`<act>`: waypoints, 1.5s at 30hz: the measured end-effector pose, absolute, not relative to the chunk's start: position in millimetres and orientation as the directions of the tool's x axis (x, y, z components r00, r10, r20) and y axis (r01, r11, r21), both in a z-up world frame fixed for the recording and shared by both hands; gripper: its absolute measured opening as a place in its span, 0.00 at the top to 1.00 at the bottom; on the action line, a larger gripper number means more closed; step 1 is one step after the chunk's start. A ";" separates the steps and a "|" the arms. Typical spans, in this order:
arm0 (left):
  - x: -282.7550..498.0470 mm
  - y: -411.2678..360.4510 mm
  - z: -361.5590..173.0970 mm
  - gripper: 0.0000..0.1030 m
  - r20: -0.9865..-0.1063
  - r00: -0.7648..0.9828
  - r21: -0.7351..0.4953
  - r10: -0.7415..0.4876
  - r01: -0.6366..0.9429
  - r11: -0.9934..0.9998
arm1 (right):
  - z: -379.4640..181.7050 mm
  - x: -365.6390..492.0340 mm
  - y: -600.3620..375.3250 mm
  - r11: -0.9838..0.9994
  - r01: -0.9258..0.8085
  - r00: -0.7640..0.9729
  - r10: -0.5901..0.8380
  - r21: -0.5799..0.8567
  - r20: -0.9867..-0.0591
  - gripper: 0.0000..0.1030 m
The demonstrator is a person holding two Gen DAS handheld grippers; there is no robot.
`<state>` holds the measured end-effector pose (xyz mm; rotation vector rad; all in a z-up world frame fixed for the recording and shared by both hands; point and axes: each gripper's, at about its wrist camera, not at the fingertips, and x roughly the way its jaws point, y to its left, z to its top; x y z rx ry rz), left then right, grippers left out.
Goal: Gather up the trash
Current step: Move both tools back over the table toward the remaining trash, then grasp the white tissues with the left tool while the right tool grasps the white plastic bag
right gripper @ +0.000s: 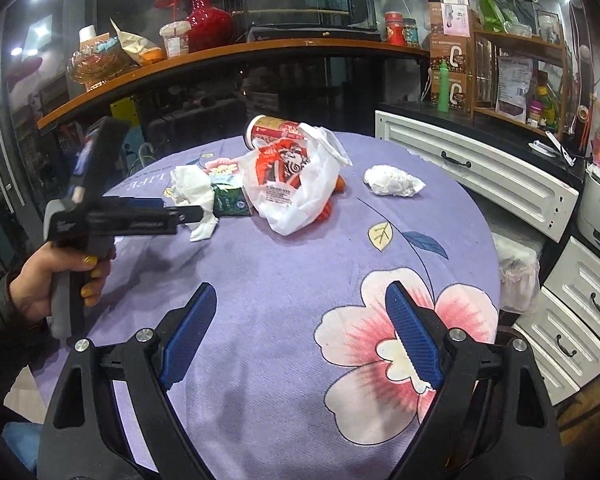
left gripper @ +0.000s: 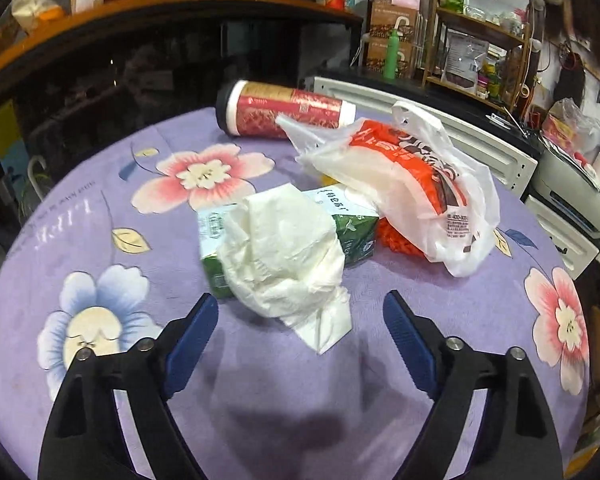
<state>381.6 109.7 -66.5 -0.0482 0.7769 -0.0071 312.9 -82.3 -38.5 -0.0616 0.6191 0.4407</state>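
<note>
A crumpled white tissue [left gripper: 284, 252] lies over a green tissue pack [left gripper: 356, 228] on the purple floral tablecloth [left gripper: 100, 200]. My left gripper [left gripper: 300, 300] is open, and the tissue's lower tail reaches between its blue pads without touching them. Behind are a white plastic bag with orange-red packaging [left gripper: 412, 184] and a red can [left gripper: 284, 110] on its side. The right wrist view shows the left gripper [right gripper: 188, 212] at the tissue [right gripper: 192, 188], with a second tissue wad [right gripper: 392, 180] to the right. My right gripper [right gripper: 302, 289] stands open over bare cloth, nothing between its fingers.
A person's hand [right gripper: 40, 284] holds the left gripper's handle. White drawers [right gripper: 480, 172] stand right of the table, with a lined bin [right gripper: 516, 272] between them and the table edge. A wooden counter [right gripper: 220, 56] with jars and a red vase runs behind.
</note>
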 end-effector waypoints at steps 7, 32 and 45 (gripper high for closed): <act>401.3 107.6 -79.2 0.46 -0.749 0.662 -0.073 -0.028 -0.040 0.997 | -40.1 316.0 -83.3 0.906 -0.419 0.725 0.375 0.062 -0.578 0.17; 314.9 96.8 -35.1 0.83 -0.603 0.796 -0.035 -0.049 0.034 0.999 | -36.7 404.9 -38.4 0.882 -0.460 0.672 0.421 0.103 -0.610 0.17; 305.1 100.2 -41.2 0.83 -0.595 0.799 -0.053 -0.084 0.065 0.996 | -66.4 481.4 -27.0 0.885 -0.396 0.600 0.450 0.243 -0.661 0.26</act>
